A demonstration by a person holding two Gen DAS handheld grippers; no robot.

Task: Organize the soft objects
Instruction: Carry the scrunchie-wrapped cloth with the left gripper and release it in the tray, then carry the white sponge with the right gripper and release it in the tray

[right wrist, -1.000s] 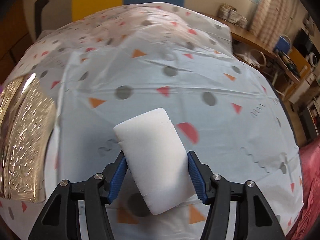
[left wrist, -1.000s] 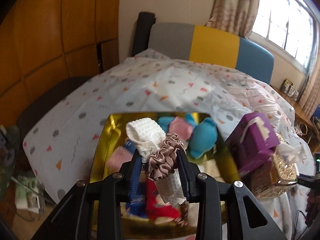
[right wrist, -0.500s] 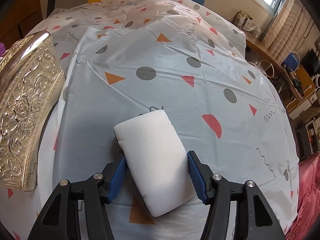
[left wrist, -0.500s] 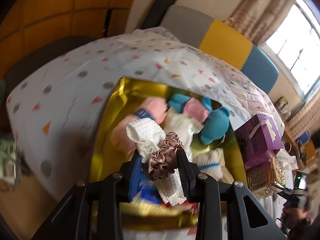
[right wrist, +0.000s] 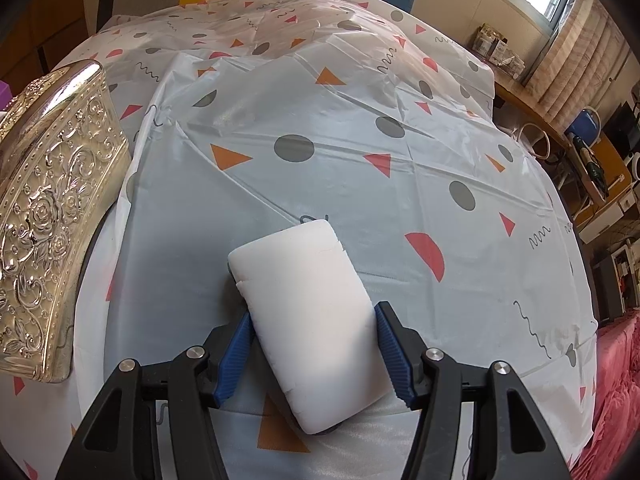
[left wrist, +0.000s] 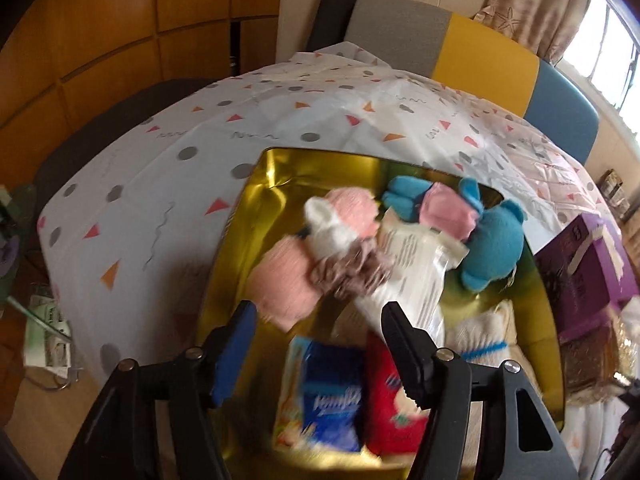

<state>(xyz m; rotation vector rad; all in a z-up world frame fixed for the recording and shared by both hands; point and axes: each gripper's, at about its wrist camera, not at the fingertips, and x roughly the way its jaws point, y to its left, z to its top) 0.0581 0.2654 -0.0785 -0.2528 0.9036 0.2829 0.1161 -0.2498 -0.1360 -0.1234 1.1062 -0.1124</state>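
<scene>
Left gripper (left wrist: 318,330) spread wide with nothing between the fingers, poised over a gold tin (left wrist: 256,184) full of soft things. Just ahead of the fingertips, blurred: a brown scrunchie (left wrist: 348,270) wrapped around a white waffle cloth (left wrist: 330,228), lying among the pile inside the tin. To the left of those, a pink knitted piece (left wrist: 282,286); farther ahead and right, a blue plush toy (left wrist: 494,246) with a pink part. Directly below the open fingers, a blue tissue pack (left wrist: 332,404) and a red pack (left wrist: 394,412) side by side. Right of the tin, a purple box (left wrist: 584,268). Right gripper (right wrist: 314,354) pinching a white sponge block (right wrist: 308,316) from both sides, block tilted and jutting forward past the fingertips above the patterned tablecloth (right wrist: 360,168). Well off to the left, an embossed gold lid (right wrist: 48,216).
</scene>
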